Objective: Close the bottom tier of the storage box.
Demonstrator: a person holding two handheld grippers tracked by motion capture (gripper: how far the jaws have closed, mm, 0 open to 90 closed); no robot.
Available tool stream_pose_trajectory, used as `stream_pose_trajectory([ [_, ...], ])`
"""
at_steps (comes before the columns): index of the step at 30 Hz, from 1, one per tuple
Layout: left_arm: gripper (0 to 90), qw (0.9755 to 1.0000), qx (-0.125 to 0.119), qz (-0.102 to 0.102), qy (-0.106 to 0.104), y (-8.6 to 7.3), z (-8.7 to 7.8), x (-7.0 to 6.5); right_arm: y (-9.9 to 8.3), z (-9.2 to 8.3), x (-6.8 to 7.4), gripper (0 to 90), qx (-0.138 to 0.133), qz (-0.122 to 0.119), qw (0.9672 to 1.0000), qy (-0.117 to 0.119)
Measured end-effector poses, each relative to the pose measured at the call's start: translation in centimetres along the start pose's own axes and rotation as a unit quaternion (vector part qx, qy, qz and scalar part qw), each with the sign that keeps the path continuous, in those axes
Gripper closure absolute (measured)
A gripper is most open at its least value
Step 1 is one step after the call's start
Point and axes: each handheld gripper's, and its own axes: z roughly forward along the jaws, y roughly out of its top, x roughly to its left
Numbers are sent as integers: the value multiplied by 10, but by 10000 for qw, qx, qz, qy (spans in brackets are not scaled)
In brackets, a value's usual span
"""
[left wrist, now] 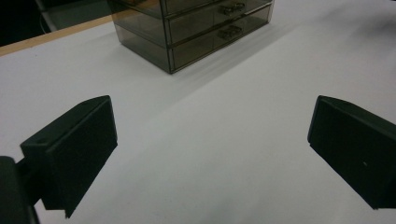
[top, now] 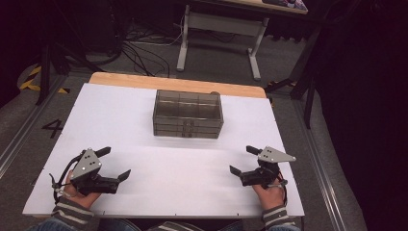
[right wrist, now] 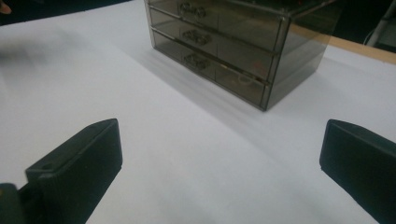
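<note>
A smoky clear drawer box (top: 188,114) stands on the white table (top: 144,144), toward the back middle, its three drawers all pushed in. The left gripper view has the drawer box (left wrist: 196,28) at the top, handles facing me. In the right gripper view the drawer box (right wrist: 233,46) sits up and right of centre. My left gripper (top: 114,163) rests at the front left, open, with nothing between its jaws. My right gripper (top: 243,160) rests at the front right, open as well. Both are well short of the box.
A wooden strip (top: 173,83) runs along the table's far edge. Beyond it stands another desk's grey frame (top: 219,36) with cables (top: 139,50) on the floor. Bare white surface lies between the grippers and the box.
</note>
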Motion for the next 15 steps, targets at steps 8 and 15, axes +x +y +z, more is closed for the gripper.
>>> stream_pose_trajectory([
  [8,22,10000,72,24,41,-1,0,0,-19,1,7,2,36,46,10000,37],
  [15,22,9999,63,-58,-61,-2,-1,-4,-29,2,3,2,51,301,9995,52],
])
